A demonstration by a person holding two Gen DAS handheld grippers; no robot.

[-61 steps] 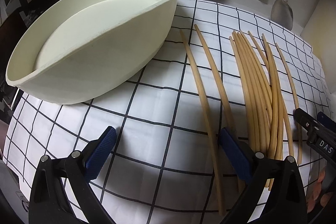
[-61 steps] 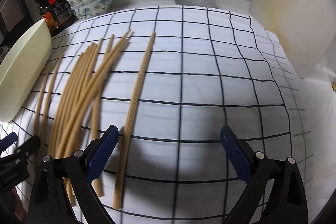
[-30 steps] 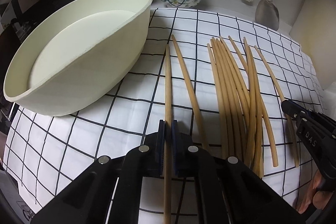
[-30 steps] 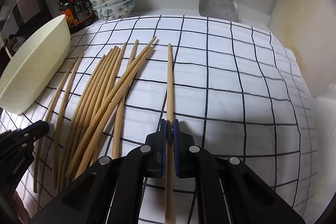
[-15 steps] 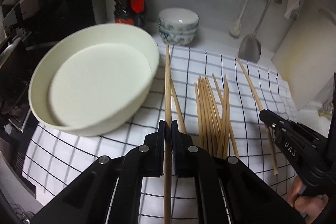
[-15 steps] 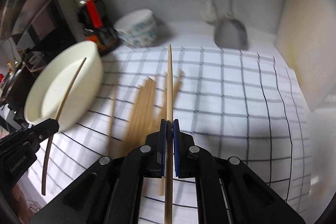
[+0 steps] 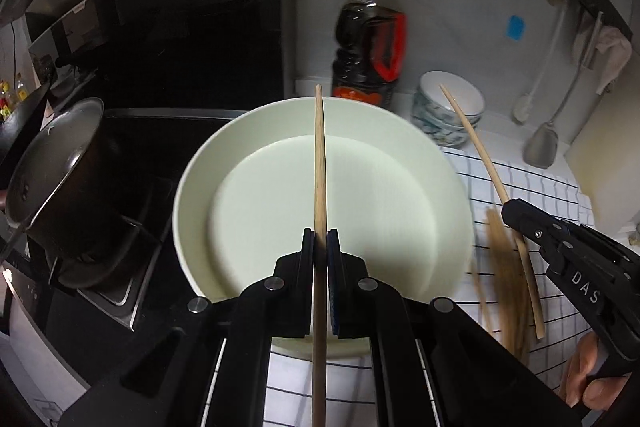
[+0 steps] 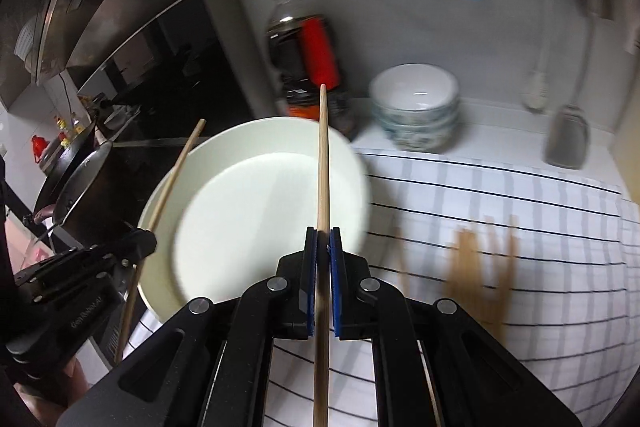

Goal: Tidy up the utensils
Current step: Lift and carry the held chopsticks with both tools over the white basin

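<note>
Both claws clamp 1 chopstick each: left claw over the empty basin, right claw near its 3 o'clock rim. Nothing's dropped yet; loose chopsticks lie on the cloth at 3 o'clock.

Looking like a home kitchen: metal pot sitting on a dark stove at the counter's left edge, sauce bottle and stacked bowls standing along the back edge, spatula hanging on the wall.
</note>
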